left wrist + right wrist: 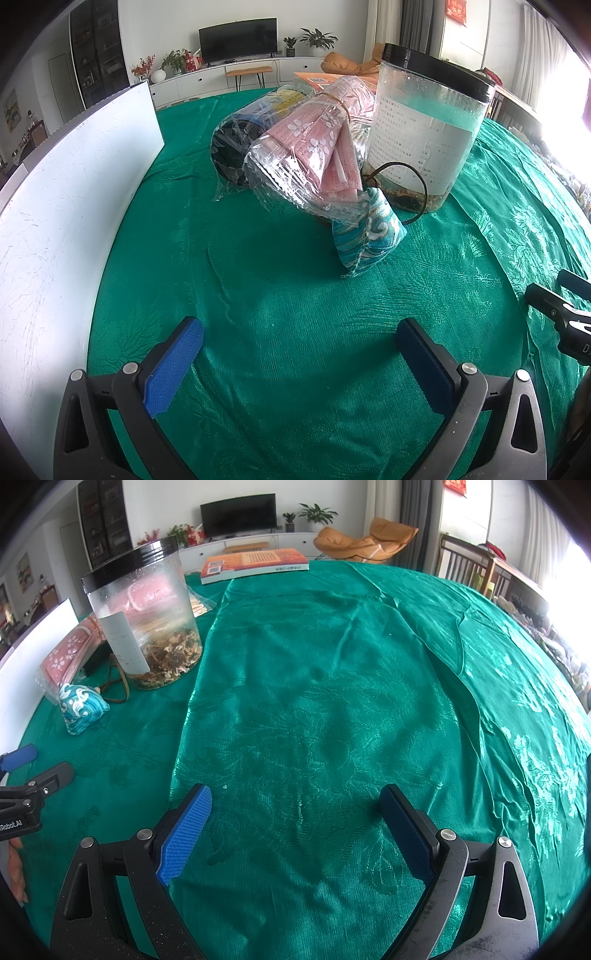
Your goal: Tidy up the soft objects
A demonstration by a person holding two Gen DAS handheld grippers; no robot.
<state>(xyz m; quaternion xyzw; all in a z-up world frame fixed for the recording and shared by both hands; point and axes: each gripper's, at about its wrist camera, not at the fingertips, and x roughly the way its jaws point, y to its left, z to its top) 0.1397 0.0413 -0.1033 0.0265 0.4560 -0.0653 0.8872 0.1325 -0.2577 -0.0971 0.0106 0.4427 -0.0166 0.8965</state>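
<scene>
Both my claws hang spread and empty: left gripper (299,354), right gripper (295,827). The pouch (364,236) lies mid-table beside the jar (424,133), touching the wrapped cloths (314,155). I judge a low, centred pinch best, clear of the cord (417,192).

On the green tablecloth (332,664) I count one clear plastic jar with a black lid (424,122), one teal patterned pouch (365,236), one book with an orange cover (255,565), and two cellophane-wrapped bundles: one of pink flowered cloth (310,147) and one dark one (236,140) behind it. One white board (66,206) stands at the left. Two grippers, left (299,354) and right (295,823).
</scene>
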